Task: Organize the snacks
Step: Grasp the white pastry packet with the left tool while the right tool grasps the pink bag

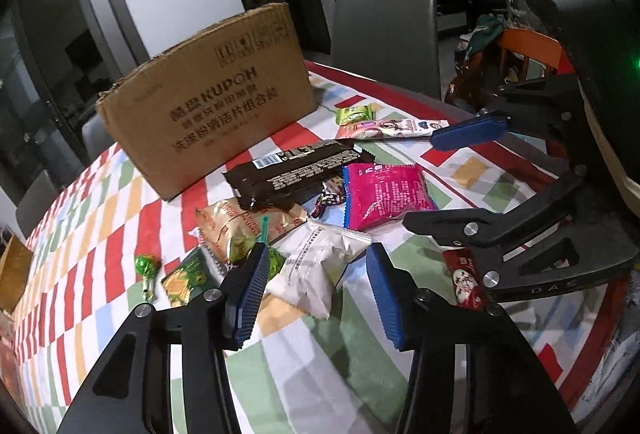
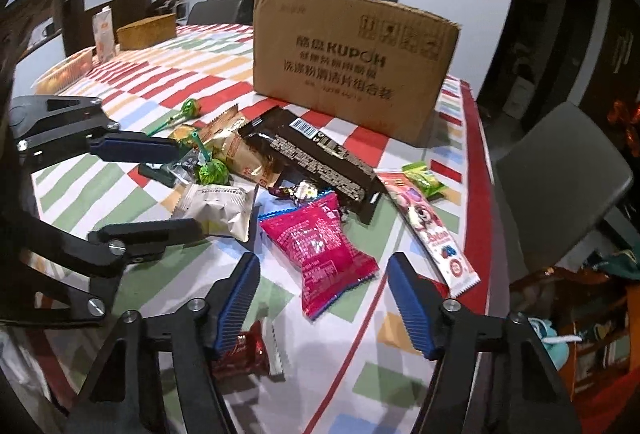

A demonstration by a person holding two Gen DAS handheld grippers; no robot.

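Snacks lie in a heap on the checked tablecloth in front of a brown cardboard box (image 1: pixel 208 93) (image 2: pixel 348 57). My left gripper (image 1: pixel 316 294) is open, its blue pads on either side of a white packet (image 1: pixel 316 266) (image 2: pixel 216 205). My right gripper (image 2: pixel 320 306) is open just before a pink packet (image 2: pixel 324 250) (image 1: pixel 384 193). A long dark brown wrapper (image 1: pixel 292 173) (image 2: pixel 316 157) lies across the heap. A gold packet (image 1: pixel 240 230), a green lollipop (image 1: pixel 146 268) (image 2: pixel 186 109) and a small red packet (image 2: pixel 248 350) (image 1: pixel 466 280) lie near.
A long pink-and-white stick packet (image 2: pixel 432 230) (image 1: pixel 392 127) and a small green packet (image 2: pixel 424 173) (image 1: pixel 354 113) lie near the table's red-edged border. A grey chair (image 1: pixel 386 37) (image 2: pixel 560 173) stands beside the table. A small wooden box (image 2: pixel 146 31) and a carton (image 2: pixel 102 33) stand at the far side.
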